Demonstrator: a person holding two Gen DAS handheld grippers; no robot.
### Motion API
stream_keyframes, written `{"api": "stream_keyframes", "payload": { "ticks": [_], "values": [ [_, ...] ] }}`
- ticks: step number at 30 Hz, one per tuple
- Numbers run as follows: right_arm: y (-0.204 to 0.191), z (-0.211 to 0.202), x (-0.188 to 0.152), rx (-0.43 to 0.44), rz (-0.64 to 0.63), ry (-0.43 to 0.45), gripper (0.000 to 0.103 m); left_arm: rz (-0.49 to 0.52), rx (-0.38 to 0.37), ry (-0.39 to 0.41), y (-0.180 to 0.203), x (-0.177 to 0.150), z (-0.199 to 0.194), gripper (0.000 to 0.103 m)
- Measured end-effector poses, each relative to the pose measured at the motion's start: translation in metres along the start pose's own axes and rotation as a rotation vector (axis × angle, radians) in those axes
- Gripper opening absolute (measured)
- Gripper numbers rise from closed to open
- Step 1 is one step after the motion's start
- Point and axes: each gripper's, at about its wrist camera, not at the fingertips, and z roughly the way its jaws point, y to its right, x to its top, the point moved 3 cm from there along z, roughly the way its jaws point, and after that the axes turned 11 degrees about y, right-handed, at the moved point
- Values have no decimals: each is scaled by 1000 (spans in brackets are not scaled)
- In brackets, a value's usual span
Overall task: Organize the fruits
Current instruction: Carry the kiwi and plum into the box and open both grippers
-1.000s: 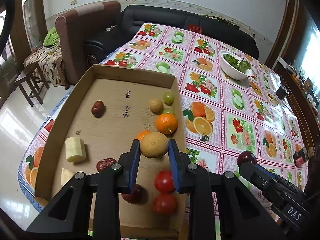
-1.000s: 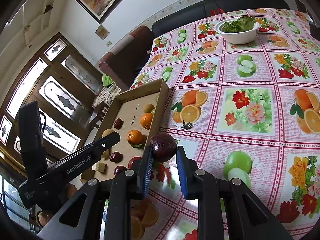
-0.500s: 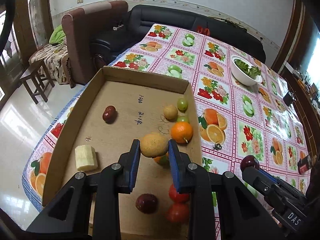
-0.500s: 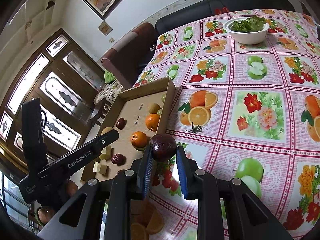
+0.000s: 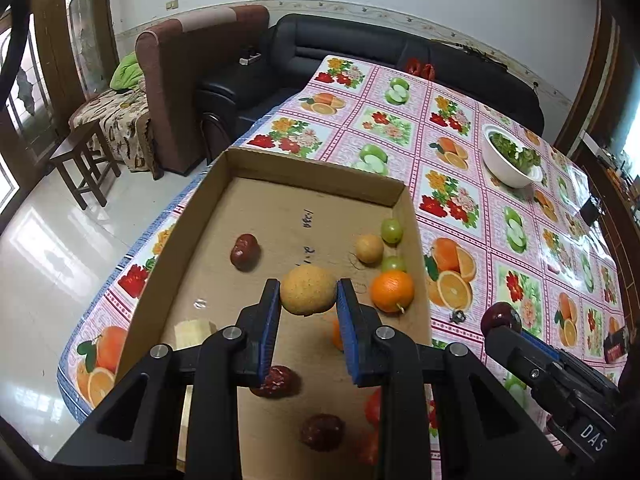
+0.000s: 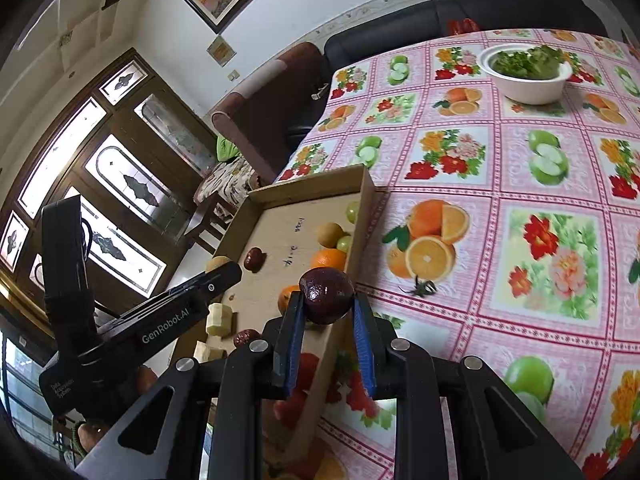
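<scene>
Fingers first: the left gripper [image 5: 308, 296] has its blue pads pinching a tan, rough-skinned round fruit [image 5: 308, 289], held above the floor of the cardboard box [image 5: 304, 178]. Over on the right, the right gripper [image 6: 327, 304] clamps a dark purple fruit [image 6: 327, 295] between its pads, hanging over the box's right wall, just at the edge where cardboard meets tablecloth (the same fruit shows at that gripper's tip in the left view).

Moving outward into the box: an orange [image 5: 392, 291] sits just to the right of the left gripper's fingers, with a second orange [image 5: 337, 334] partly hidden behind the right finger. Beyond them, a small tan fruit [image 5: 369, 248] and two green grapes [image 5: 391, 230] cluster against the right wall. A red date [image 5: 244, 252] lies alone toward the left, a pale banana piece [image 5: 194, 332] near the left wall, and more dark dates [image 5: 322, 432] and red tomatoes [image 5: 374, 406] lie below the fingers.

Further out, the flowery pink tablecloth [image 6: 500, 208] carries a white bowl of greens [image 6: 526, 70], well apart from the box. Behind the table stand a black sofa [image 5: 360, 50] and a brown armchair [image 5: 192, 80].
</scene>
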Motion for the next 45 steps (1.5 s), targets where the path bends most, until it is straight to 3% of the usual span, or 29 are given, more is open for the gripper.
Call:
{"api": "stream_keyframes", "payload": {
  "ticks": [24,34,45],
  "values": [
    [-30,69,38,14,-60,-33,24,-22,64,-21,-26,34,41,26],
    [-36,119,50,-67,-151,-81,24,-61,99,-69,-40,49,76,26],
    [-34,179,51,-188,-295,-156,24,-65,129,-143,-43,43,111,26]
  ]
}}
